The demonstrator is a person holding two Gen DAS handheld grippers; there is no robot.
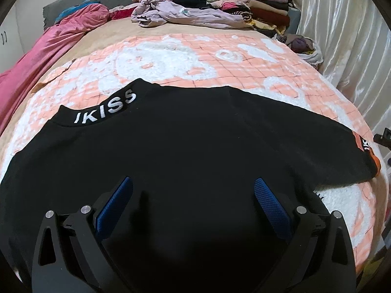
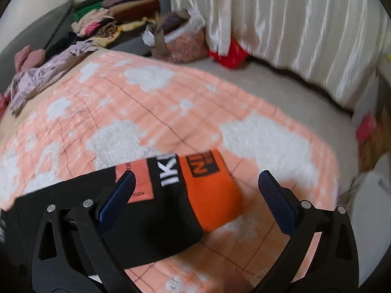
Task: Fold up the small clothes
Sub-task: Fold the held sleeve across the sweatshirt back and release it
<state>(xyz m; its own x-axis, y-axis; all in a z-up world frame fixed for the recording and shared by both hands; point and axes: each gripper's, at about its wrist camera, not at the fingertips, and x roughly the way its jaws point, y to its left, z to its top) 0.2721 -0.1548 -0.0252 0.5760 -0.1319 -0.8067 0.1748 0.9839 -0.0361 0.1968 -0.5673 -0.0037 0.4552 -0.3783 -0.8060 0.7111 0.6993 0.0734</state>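
We see the black shirt [image 1: 185, 146] spread flat on the bed blanket [image 1: 185, 58], frame centre. Left gripper [image 1: 193, 195] wide open over its body, empty. Right gripper [image 2: 196, 190] wide open over orange sleeve cuff [image 2: 212, 195], empty.

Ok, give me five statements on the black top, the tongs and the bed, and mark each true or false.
1. The black top lies spread on the peach and white blanket. True.
2. The left tongs are clamped on the collar. False: they stand open above the fabric, holding nothing.
3. The orange sleeve end shows between the fingers of the right tongs, which are open. True.
4. The collar reads IKISS in white. True.
5. The stacked clothes sit on the black top. False: they are at the bed's far end, apart from it.
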